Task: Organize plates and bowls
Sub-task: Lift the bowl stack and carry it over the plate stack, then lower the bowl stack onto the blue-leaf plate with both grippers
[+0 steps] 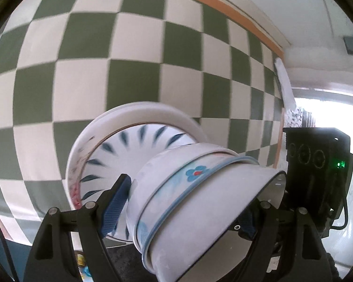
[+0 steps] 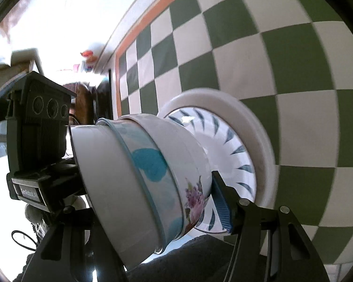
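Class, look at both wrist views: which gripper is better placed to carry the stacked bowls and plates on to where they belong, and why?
Neither alone. The left gripper and right gripper both clamp the nested stack of bowls from opposite sides, with the plates on its far end. Both should carry together.

A nested stack of white ceramic bowls point(image 1: 176, 199) lies tipped on its side, off the green-and-white checkered surface. The outermost plain white bowl point(image 1: 200, 223) holds a blue-rimmed bowl with blue flowers point(image 1: 195, 172), then a bowl with a purple floral print point(image 2: 195, 197). Beyond sit a white plate with dark blue dashes point(image 1: 138, 148) and a wide plain white plate point(image 2: 223, 103).
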Motion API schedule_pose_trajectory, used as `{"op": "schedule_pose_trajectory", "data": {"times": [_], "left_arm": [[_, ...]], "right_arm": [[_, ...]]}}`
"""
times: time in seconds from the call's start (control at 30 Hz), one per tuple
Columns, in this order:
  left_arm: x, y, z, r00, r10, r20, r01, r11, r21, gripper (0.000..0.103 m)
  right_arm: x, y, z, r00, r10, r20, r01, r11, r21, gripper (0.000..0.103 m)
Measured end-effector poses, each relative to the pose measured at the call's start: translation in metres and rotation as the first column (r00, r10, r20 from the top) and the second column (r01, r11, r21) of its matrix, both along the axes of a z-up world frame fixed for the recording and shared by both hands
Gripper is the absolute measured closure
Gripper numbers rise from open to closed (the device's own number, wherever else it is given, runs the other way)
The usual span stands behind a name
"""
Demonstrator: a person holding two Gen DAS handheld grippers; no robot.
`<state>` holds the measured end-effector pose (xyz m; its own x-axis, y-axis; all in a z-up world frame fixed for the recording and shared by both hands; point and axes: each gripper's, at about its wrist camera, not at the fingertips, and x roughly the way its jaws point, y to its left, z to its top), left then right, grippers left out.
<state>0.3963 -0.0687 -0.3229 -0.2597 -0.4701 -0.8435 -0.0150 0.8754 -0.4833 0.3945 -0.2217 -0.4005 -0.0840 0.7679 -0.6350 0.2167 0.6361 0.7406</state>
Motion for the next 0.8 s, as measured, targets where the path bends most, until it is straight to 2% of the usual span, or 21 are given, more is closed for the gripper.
{"op": "schedule_pose_trajectory", "data": {"times": [0.17,0.4,0.8], "left_arm": [[-0.005,0.013,-0.019,0.999,0.036,-0.031,-0.035,0.999,0.003,0.024],[-0.006,0.012,-0.038,0.997,0.045,-0.062,-0.045,0.999,0.002,0.024],[-0.007,0.02,-0.045,0.995,0.059,-0.079,-0.058,0.998,0.008,0.023]], "right_arm": [[-0.001,0.021,-0.015,0.999,0.041,-0.021,-0.041,0.999,-0.008,0.043],[0.002,0.033,-0.032,0.997,0.058,-0.041,-0.06,0.998,-0.033,0.043],[0.008,0.038,-0.04,0.997,0.073,-0.039,-0.074,0.996,-0.039,0.044]]}}
